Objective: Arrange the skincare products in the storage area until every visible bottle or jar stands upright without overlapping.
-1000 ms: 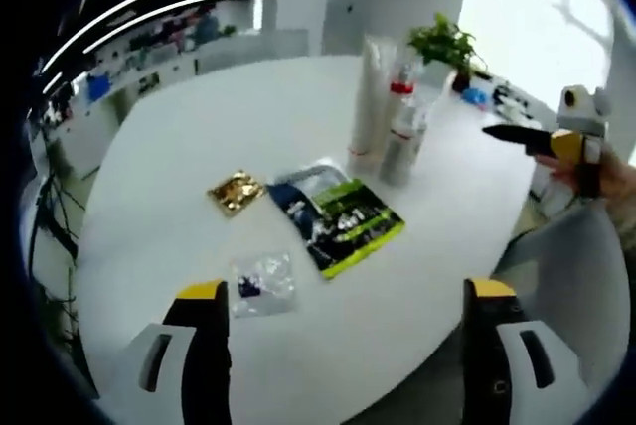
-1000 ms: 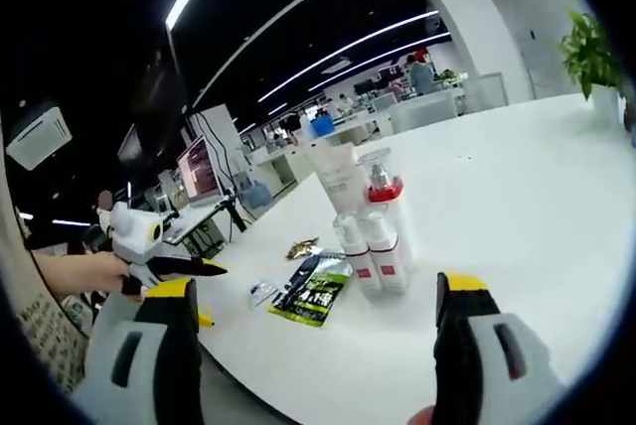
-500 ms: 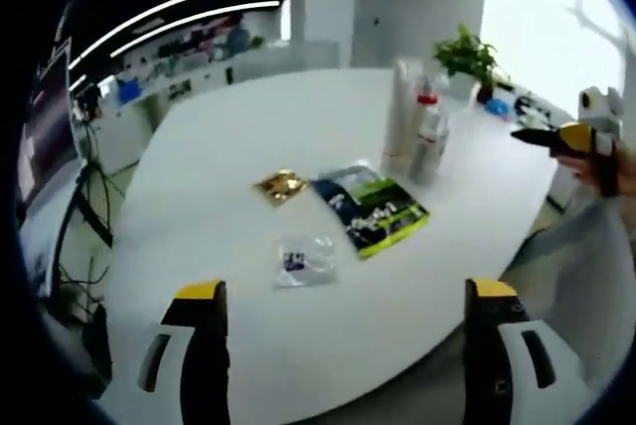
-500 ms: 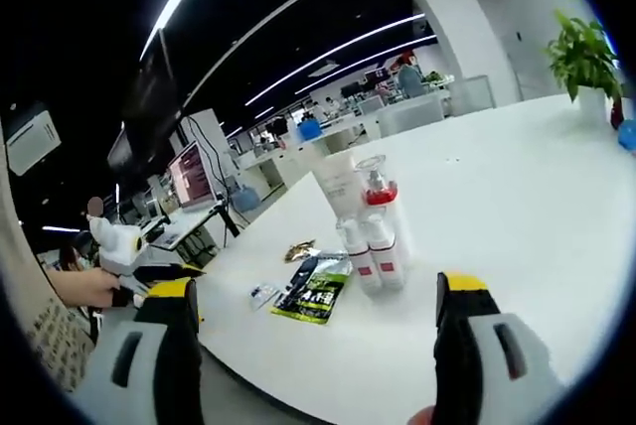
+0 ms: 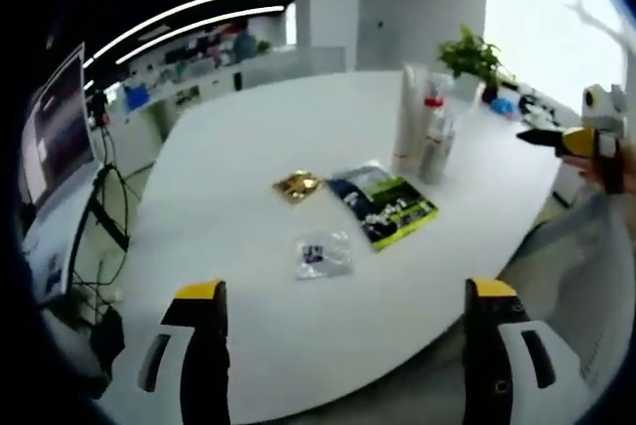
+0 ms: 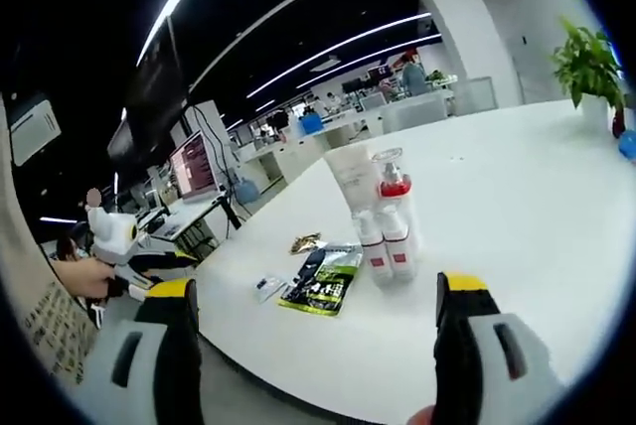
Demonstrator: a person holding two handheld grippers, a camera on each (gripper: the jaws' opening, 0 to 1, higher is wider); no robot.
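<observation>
Both hand-held grippers, left [image 5: 343, 346] and right [image 6: 313, 346], are spread and empty, and have been drawn back from the tabletop [image 5: 229, 177]. The bottles [image 6: 386, 226] are seen upright, clustered beside flat sachets [image 5: 383, 209]; the arrangement is judged nearly finished.

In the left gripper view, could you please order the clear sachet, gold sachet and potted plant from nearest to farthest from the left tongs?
1. Clear sachet, lying mid-table.
2. Gold sachet, just beyond it.
3. Potted plant, at the table's far edge.
</observation>
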